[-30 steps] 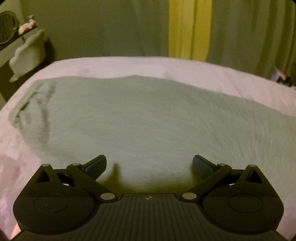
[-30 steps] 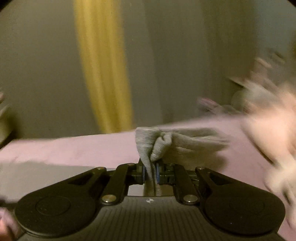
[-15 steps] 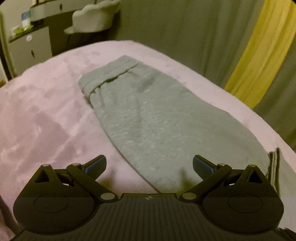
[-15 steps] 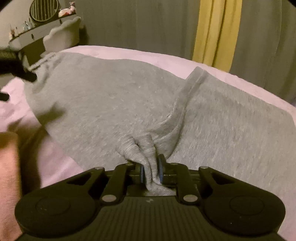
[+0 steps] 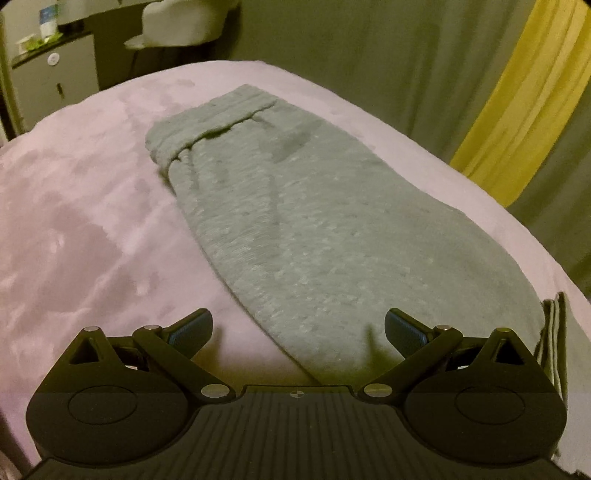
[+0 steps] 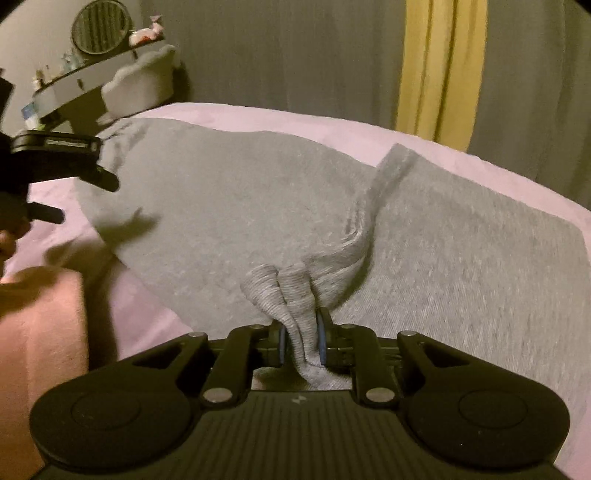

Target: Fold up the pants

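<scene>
Grey sweatpants (image 5: 314, 229) lie on a pink bed cover (image 5: 74, 240), waistband at the far end. My left gripper (image 5: 297, 330) is open and empty, low over the near edge of the pants. In the right wrist view the pants (image 6: 229, 206) spread flat, with one layer folded over the rest. My right gripper (image 6: 301, 339) is shut on a bunched cuff end of the pants (image 6: 284, 291). The left gripper (image 6: 55, 158) shows at the far left of that view.
Grey and yellow curtains (image 5: 517, 92) hang behind the bed. A white chair (image 6: 144, 81) and a desk with a round mirror (image 6: 99, 26) stand at the far left. A cabinet (image 5: 51, 81) stands beyond the bed. A pink-sleeved arm (image 6: 40, 332) is at near left.
My right gripper has brought the cuff end down onto the spread pants and settled low. My left gripper has swung from close over the fabric to a view along the pants.
</scene>
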Action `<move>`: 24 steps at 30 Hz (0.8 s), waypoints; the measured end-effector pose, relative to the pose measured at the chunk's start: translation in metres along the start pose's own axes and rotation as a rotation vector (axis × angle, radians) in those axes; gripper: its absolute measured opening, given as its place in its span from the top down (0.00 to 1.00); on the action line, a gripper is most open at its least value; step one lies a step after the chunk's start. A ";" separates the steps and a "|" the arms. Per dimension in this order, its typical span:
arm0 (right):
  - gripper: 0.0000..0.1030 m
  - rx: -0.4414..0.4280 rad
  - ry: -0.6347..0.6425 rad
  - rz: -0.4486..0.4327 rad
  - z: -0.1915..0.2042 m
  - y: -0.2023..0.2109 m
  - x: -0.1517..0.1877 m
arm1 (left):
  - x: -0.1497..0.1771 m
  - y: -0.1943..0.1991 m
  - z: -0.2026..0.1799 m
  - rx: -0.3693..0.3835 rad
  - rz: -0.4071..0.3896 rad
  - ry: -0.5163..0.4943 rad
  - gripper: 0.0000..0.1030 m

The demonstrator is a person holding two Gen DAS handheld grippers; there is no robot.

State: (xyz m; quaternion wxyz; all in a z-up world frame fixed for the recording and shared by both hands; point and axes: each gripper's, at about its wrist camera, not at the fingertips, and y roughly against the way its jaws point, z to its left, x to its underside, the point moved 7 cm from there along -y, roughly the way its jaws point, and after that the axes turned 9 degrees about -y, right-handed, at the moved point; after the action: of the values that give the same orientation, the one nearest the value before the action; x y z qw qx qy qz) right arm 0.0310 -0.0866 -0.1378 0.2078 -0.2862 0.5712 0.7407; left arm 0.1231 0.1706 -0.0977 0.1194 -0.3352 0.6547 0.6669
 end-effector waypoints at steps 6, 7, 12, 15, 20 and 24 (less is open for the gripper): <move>0.52 -0.020 0.016 0.013 -0.005 0.012 -0.001 | -0.002 0.003 0.010 -0.035 -0.006 0.027 0.00; 0.42 -0.034 -0.013 -0.036 -0.008 0.022 -0.009 | -0.003 0.002 0.013 -0.039 -0.005 0.040 0.00; 0.14 0.156 -0.155 -0.181 -0.053 0.028 -0.044 | -0.002 -0.006 0.026 -0.040 0.027 0.102 0.00; 0.15 0.341 -0.222 -0.107 -0.082 -0.012 -0.049 | -0.001 -0.009 0.029 -0.029 0.039 0.123 0.00; 0.23 0.356 -0.099 -0.052 -0.045 -0.062 -0.050 | -0.004 -0.013 0.039 -0.024 0.036 0.159 0.00; 0.61 0.216 -0.118 -0.059 -0.034 -0.060 -0.060 | -0.010 -0.017 0.063 -0.022 0.021 0.220 0.00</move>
State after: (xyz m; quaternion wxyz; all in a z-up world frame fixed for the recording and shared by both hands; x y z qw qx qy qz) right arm 0.1203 -0.1025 -0.1480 0.2924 -0.2345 0.6258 0.6840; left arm 0.1228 0.2359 -0.1106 0.0361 -0.4007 0.6599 0.6346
